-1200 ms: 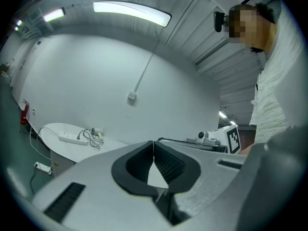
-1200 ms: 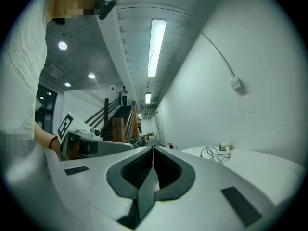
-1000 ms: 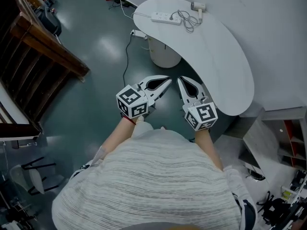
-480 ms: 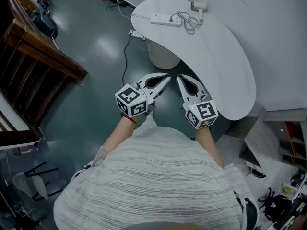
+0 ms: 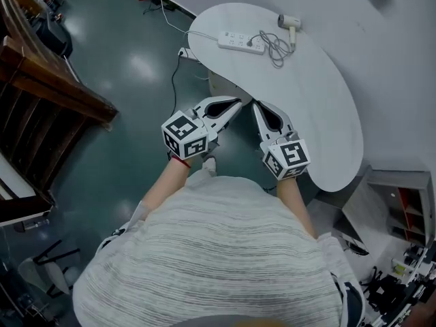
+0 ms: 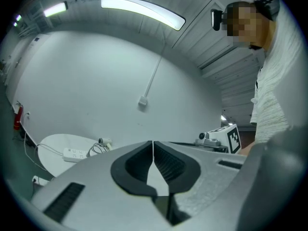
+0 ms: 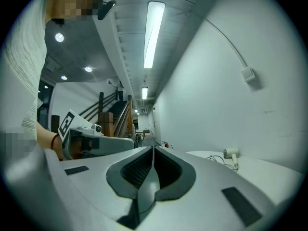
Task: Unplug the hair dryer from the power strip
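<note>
Head view, upper right: the power strip point(image 5: 241, 43) lies lengthwise across the frame on the far end of the white table point(image 5: 320, 107). Its cord point(image 5: 274, 46) is coiled just right of it, and the hair dryer point(image 5: 289, 23) sits beyond, barrel across the frame, handle running down-frame. A bare curving tabletop stretches from the grippers to the strip; wooden railing point(image 5: 54, 87) sits at left over the dark floor point(image 5: 136, 114). Left gripper point(image 5: 238, 103) and right gripper point(image 5: 257, 105) sit at centre frame, side by side. Both have jaws pressed together, gripping nothing.

A grey-and-white striped knit sweater point(image 5: 218, 251) is worn.
</note>
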